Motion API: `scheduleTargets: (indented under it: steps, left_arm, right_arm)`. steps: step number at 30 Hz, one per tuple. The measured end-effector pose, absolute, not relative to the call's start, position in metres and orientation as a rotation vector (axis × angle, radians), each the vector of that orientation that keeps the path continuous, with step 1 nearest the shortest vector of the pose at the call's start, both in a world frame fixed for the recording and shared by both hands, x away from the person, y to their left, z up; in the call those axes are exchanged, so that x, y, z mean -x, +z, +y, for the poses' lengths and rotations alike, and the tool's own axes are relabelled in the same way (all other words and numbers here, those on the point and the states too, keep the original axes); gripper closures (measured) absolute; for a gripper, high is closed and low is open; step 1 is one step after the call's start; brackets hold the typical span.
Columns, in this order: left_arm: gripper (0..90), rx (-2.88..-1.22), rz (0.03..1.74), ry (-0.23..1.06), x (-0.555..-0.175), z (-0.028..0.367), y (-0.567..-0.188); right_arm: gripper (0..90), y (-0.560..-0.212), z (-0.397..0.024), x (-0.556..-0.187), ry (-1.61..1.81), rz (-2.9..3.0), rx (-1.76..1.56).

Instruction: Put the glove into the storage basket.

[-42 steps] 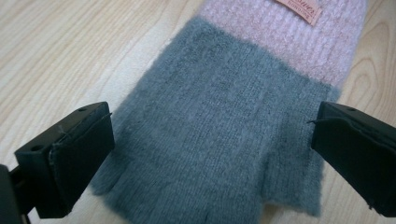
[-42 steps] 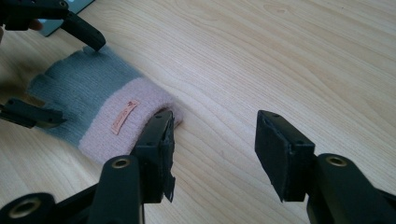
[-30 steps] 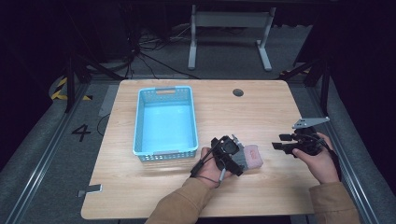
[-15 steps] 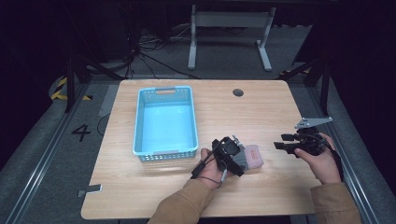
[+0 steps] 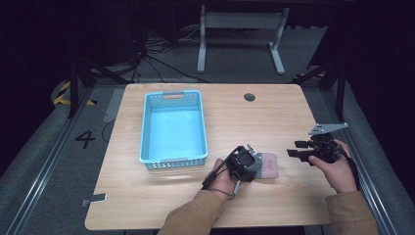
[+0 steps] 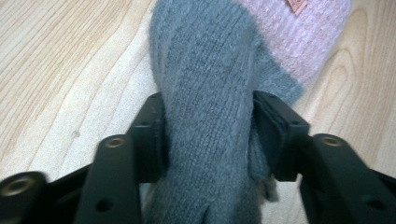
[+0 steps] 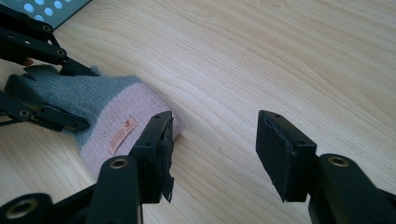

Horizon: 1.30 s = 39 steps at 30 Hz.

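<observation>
A knitted piece (image 5: 269, 165), grey at one end and pink with a small tag at the other, lies on the wooden table (image 5: 254, 122) near its front edge. My left gripper (image 5: 253, 164) points right at it. In the left gripper view its jaws have just been closing, and the left gripper (image 6: 208, 126) now presses its pads on the bunched grey end of the knitted piece (image 6: 205, 60). My right gripper (image 5: 294, 150) hovers to the right, pointing left. The right gripper (image 7: 212, 149) stands open with bare wood between its jaws, beside the pink end of the knitted piece (image 7: 116, 116).
A light blue plastic basket (image 5: 147, 132) stands left of the middle of the table, just left of my left hand; one basket corner (image 7: 46, 9) shows at the top left of the right gripper view. A small round hole (image 5: 250, 97) sits near the far edge.
</observation>
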<state>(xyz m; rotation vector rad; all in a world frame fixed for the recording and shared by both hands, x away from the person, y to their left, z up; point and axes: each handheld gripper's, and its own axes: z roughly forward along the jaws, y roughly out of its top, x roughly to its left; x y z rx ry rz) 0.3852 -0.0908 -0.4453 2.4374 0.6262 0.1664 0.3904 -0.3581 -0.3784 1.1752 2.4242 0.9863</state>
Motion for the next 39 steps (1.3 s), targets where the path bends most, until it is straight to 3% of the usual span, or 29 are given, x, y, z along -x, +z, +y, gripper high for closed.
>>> scheduleTargets:
  steps: [15, 30, 39]
  left_arm:
    - [63.7, -2.404, 0.661, 0.132, -0.387, -0.086, -0.44]
    - [63.9, -2.358, 0.695, 0.079, -0.386, -0.061, -0.412]
    - [63.8, -2.317, 0.696, 0.119, -0.385, -0.045, -0.387]
  right_arm:
    - [47.1, -0.378, -0.362, -0.391, 0.994, 2.41, -1.185]
    - [46.7, -0.378, -0.355, -0.406, 1.006, 2.419, -1.17]
    - [46.7, -0.383, -0.349, -0.416, 1.002, 2.43, -1.16]
